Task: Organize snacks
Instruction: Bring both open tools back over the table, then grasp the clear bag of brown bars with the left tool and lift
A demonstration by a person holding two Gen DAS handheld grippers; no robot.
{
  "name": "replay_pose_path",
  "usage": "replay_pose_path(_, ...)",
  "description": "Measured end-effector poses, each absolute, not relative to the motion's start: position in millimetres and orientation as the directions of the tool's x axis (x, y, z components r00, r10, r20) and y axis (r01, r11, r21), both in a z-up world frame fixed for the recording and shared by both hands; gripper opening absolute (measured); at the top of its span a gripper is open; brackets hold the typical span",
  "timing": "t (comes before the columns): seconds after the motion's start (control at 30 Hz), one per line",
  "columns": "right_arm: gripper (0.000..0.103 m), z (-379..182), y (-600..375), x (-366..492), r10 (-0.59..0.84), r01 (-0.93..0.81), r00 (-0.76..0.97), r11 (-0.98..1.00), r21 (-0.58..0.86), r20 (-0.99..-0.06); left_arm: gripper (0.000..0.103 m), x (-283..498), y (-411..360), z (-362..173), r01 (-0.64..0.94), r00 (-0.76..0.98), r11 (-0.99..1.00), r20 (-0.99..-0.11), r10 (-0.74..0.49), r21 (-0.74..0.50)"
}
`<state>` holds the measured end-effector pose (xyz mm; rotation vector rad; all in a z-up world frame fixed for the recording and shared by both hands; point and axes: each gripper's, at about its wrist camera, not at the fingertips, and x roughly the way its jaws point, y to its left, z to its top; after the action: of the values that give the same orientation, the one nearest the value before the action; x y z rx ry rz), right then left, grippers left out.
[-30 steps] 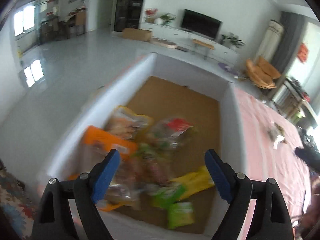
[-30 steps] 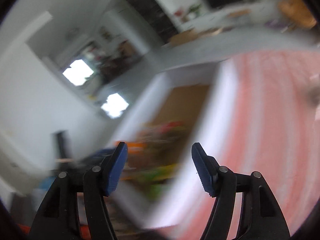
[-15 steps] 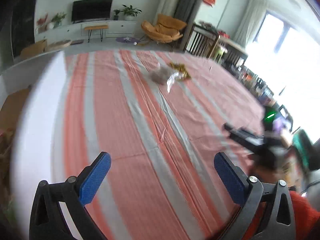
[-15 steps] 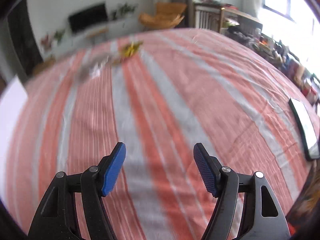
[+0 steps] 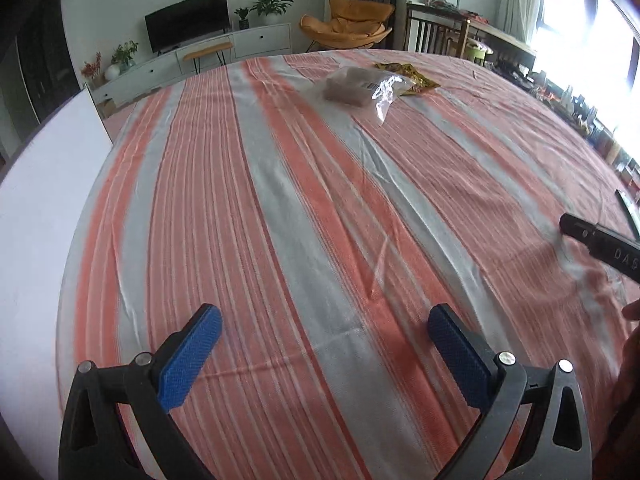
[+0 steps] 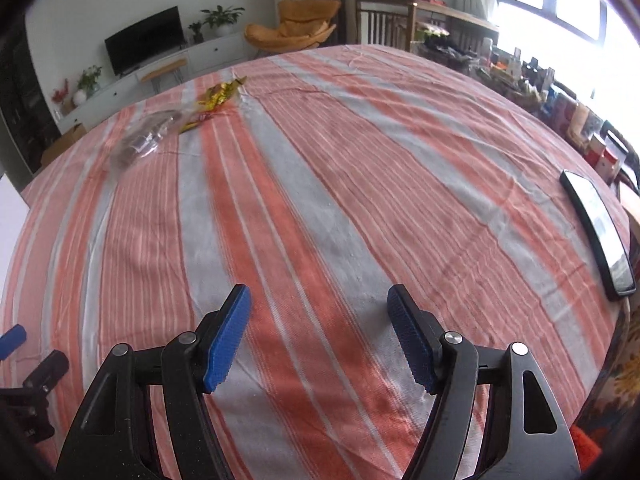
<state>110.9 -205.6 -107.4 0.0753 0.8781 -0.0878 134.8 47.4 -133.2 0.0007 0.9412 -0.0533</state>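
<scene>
Two snacks lie at the far side of the striped table: a clear bag of brown pieces (image 5: 362,86) (image 6: 144,136) and, just behind it, a yellow packet (image 5: 408,74) (image 6: 218,96). My left gripper (image 5: 324,320) is open wide above bare cloth near the table's front, with nothing between its blue pads. The right gripper (image 6: 320,300) is also open and empty, over the cloth further right. Both point down at the table, well short of the snacks. One blue pad (image 6: 12,340) of the left gripper shows at the right wrist view's left edge.
The white wall of a box (image 5: 48,200) stands along the table's left edge. A dark phone (image 6: 600,232) lies near the right edge. An orange and grey striped cloth (image 5: 320,200) covers the table. A person's hand (image 5: 632,344) shows at the right.
Both views swung from the white box with several snack packets over to the striped table. The left jaws spread wider. The right wrist view has steadied over the last half second.
</scene>
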Motion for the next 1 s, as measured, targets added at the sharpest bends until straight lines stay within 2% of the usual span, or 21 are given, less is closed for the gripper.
replay_pose_path(0.1,0.074,-108.0,-203.0,110.5,-0.056,0.105,0.631,0.994,0.013,-0.774,0.103,133.6,47.3,-131.8,0.043,0.588,0.999,-0.808,-0.041,-0.019)
replay_pose_path(0.27,0.082,-110.3,-198.7,110.9,-0.058,0.085,0.623,0.996,-0.007,-0.780,0.103,133.6,47.2,-131.6,0.043,0.588,0.999,-0.808,-0.040,-0.019)
replay_pose_path(0.4,0.085,-110.3,-197.8,110.3,-0.054,0.077,0.620,0.997,-0.008,-0.783,0.103,133.8,47.0,-131.5,0.043,0.585,0.999,-0.810,-0.040,-0.018)
replay_pose_path(0.47,0.085,-109.9,-197.9,109.8,-0.052,0.076,0.620,0.997,-0.006,-0.783,0.103,142.9,45.7,-130.1,0.066,0.534,0.998,-0.844,-0.055,-0.023)
replay_pose_path(0.57,0.085,-109.9,-197.6,109.9,-0.053,0.077,0.620,0.997,-0.007,-0.783,0.103,178.3,30.3,-110.8,0.192,0.453,0.981,-0.883,-0.120,-0.034)
replay_pose_path(0.73,0.087,-109.9,-197.5,109.6,-0.047,0.072,0.620,0.997,-0.003,-0.783,0.103,261.8,2.7,-73.0,0.349,0.495,0.933,-0.863,-0.101,0.091)
replay_pose_path(1.0,0.088,-109.8,-196.7,109.5,-0.047,0.070,0.619,0.998,-0.004,-0.784,0.103,397.5,-7.6,-93.2,0.357,0.440,0.932,-0.892,-0.104,0.067)
